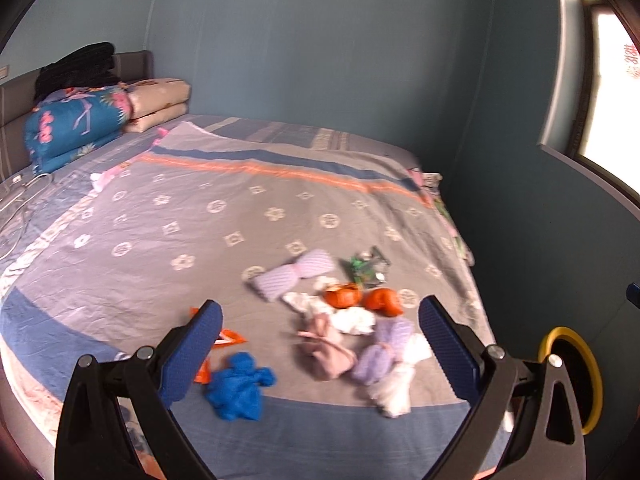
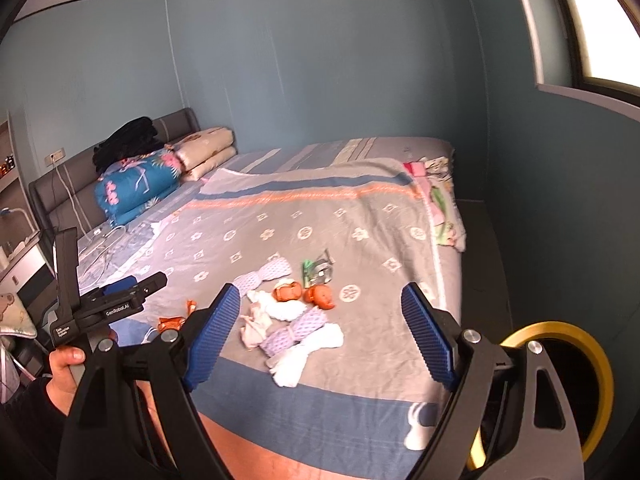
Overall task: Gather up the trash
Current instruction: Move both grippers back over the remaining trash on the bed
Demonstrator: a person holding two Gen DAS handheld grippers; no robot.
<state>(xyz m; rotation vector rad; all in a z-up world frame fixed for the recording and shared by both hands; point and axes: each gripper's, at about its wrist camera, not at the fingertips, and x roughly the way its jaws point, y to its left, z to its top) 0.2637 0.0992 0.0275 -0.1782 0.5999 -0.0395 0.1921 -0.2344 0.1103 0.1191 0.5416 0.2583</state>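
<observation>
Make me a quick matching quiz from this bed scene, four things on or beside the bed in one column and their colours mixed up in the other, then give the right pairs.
Things:
1. crumpled glove
2. peel pieces
3. bin rim
4. clothes pile on the headboard

Colours:
A. yellow
B. black
C. blue
D. orange

Pairs: 1-C, 2-D, 3-A, 4-B
</observation>
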